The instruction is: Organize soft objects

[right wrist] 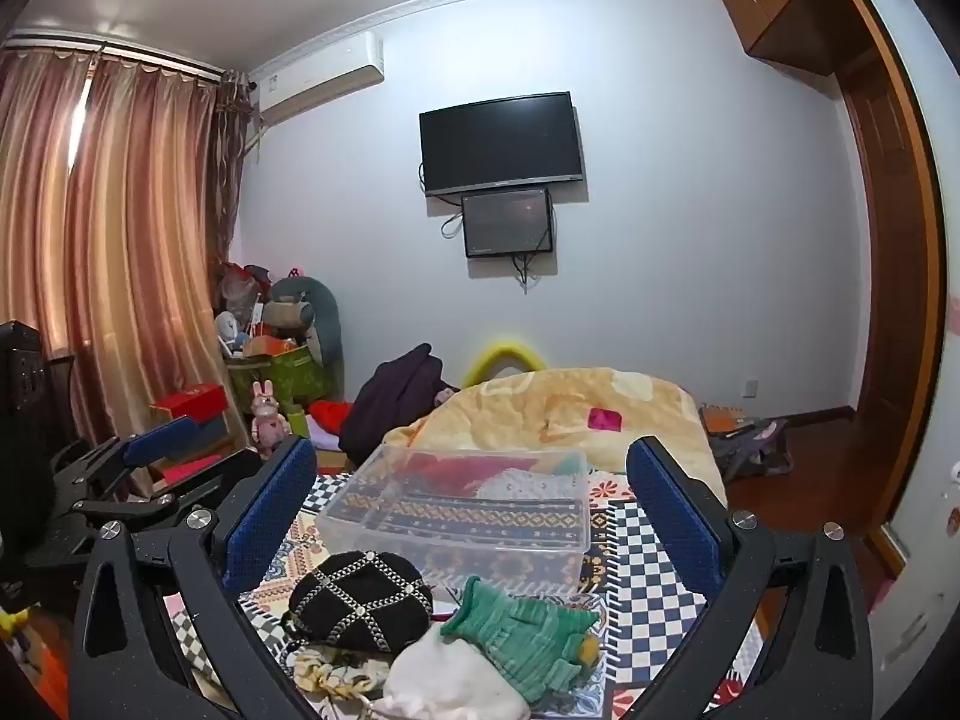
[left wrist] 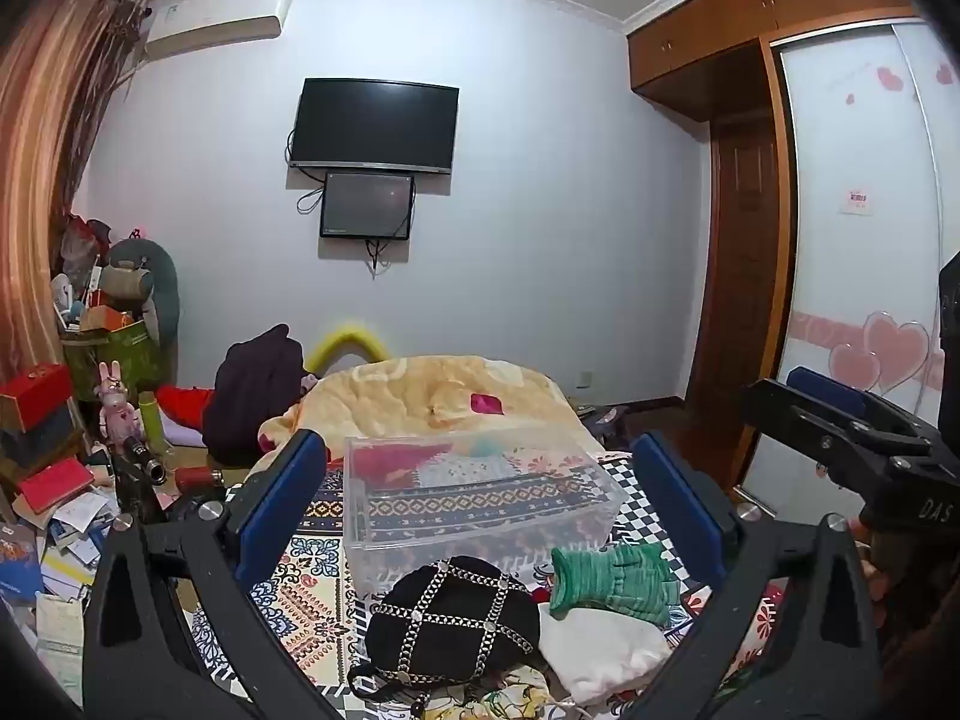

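A clear plastic box (left wrist: pixel 480 498) (right wrist: pixel 462 510) stands on the patterned bed cover, with some fabric showing in its far end. In front of it lie a black hat with silver chain pattern (left wrist: pixel 453 621) (right wrist: pixel 360 597), a green knitted glove (left wrist: pixel 612 579) (right wrist: pixel 522 630) and a white soft item (left wrist: pixel 606 654) (right wrist: pixel 450 684). My left gripper (left wrist: pixel 480 504) is open and empty, held above the pile. My right gripper (right wrist: pixel 471 510) is open and empty too, and it shows at the right of the left wrist view (left wrist: pixel 840 426).
A yellow blanket (left wrist: pixel 432 396) is heaped at the bed's far end, with a dark garment (left wrist: pixel 258 384) beside it. Boxes, books and toys (left wrist: pixel 66 450) clutter the left side. A wardrobe (left wrist: pixel 864 240) stands on the right.
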Motion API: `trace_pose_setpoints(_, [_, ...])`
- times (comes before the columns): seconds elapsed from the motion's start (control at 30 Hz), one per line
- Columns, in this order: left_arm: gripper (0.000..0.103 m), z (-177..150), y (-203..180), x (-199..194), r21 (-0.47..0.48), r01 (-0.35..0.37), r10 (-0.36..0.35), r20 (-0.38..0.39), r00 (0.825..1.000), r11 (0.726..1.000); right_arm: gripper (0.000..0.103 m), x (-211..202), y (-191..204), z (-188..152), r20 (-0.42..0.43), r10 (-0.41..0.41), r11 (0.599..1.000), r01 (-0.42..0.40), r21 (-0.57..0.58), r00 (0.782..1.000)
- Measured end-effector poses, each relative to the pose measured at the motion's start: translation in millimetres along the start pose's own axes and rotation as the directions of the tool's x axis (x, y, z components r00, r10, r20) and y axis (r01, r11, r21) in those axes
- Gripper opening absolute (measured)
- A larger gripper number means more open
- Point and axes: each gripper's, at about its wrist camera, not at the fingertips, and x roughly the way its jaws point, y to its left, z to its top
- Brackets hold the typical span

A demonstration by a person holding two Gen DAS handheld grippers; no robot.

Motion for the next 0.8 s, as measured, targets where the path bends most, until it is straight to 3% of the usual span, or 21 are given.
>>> trace_pose_setpoints(0.8, [0.103,1.0,-2.8,-3.4,0.017,-0.008,0.007,0.034,0.999,1.000,0.103,-2.7,5.7,0.2,-0.001,0.015,1.000,-0.015,-0.008,1.000])
